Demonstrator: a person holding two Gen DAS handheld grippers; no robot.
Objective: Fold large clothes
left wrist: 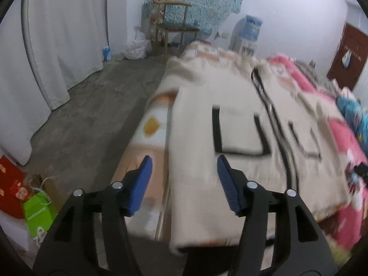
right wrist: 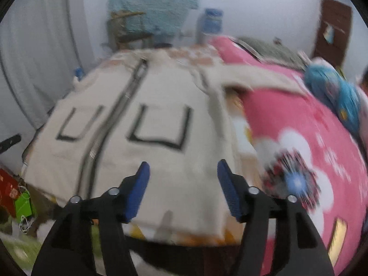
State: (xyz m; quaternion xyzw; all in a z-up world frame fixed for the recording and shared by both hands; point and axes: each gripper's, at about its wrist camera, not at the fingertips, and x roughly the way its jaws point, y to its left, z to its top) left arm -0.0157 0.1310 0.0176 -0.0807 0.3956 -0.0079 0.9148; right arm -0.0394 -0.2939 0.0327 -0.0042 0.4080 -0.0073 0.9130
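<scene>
On the bed, a cream jacket lies spread flat with its front up, and both views are smeared by motion blur. Its dark zipper runs down the middle, and a pocket outlined in black sits on each side of it: one pocket left of the zipper in the left wrist view and a second pocket to the right. One sleeve stretches out sideways onto the pink floral blanket that covers the far half of the bed. Under the jacket the bed shows a pale sheet with orange patches.

The left gripper hangs above the jacket's near hem, its blue-padded jaws spread wide with nothing between them. One blue finger sits over the bare sheet beside the jacket's edge, the other over the cream cloth. The right gripper is likewise wide apart and empty, poised over the hem on the other side of the zipper, near the jacket's edge toward the pink blanket. Whether either gripper touches the cloth cannot be told.

Beyond the bed stand a wooden chair, a water dispenser and a blue patterned cloth hung on the wall. White curtains fall to the grey floor, where a green bag and a red box sit. A brown door shows at the far right, and a blue bundle lies on the pink blanket.
</scene>
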